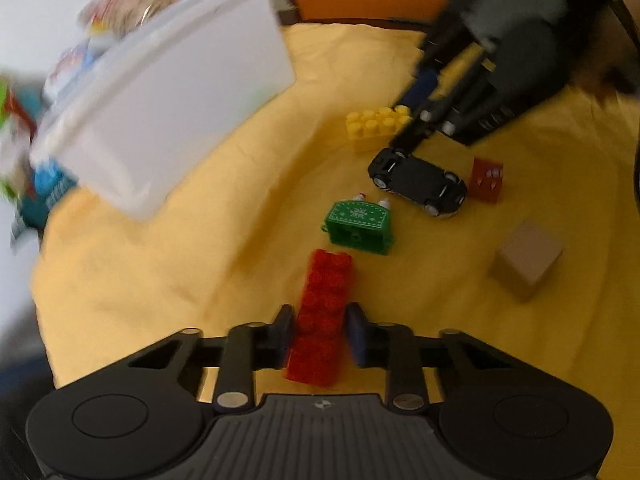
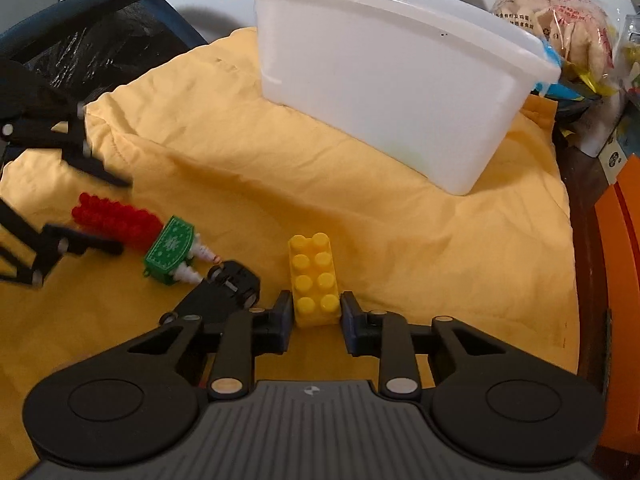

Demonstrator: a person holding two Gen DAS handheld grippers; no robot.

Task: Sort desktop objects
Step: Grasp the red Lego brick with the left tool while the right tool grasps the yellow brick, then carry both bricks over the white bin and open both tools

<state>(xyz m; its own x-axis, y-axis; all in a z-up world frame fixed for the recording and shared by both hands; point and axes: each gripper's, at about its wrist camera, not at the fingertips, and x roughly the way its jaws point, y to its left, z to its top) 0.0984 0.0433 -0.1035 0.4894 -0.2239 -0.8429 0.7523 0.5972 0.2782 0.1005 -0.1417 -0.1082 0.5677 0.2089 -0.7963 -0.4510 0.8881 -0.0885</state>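
Observation:
A red studded brick [image 1: 326, 280] lies on the yellow cloth [image 1: 160, 280] between the pads of my left gripper [image 1: 320, 320], which press on its two long sides. In the right wrist view a yellow studded brick [image 2: 314, 276] stands between the pads of my right gripper [image 2: 316, 304], and both pads touch its sides. The same yellow brick [image 1: 374, 128] shows far off in the blurred left wrist view. Both bricks rest on the cloth.
A green toy chest [image 1: 358, 226], a black toy car [image 1: 418, 182], a small red block [image 1: 486, 180] and a tan cube [image 1: 528, 264] lie nearby. A white plastic bin [image 2: 400, 92] stands at the back. Snack bags [image 2: 560, 28] and an orange box [image 2: 624, 260] crowd the right.

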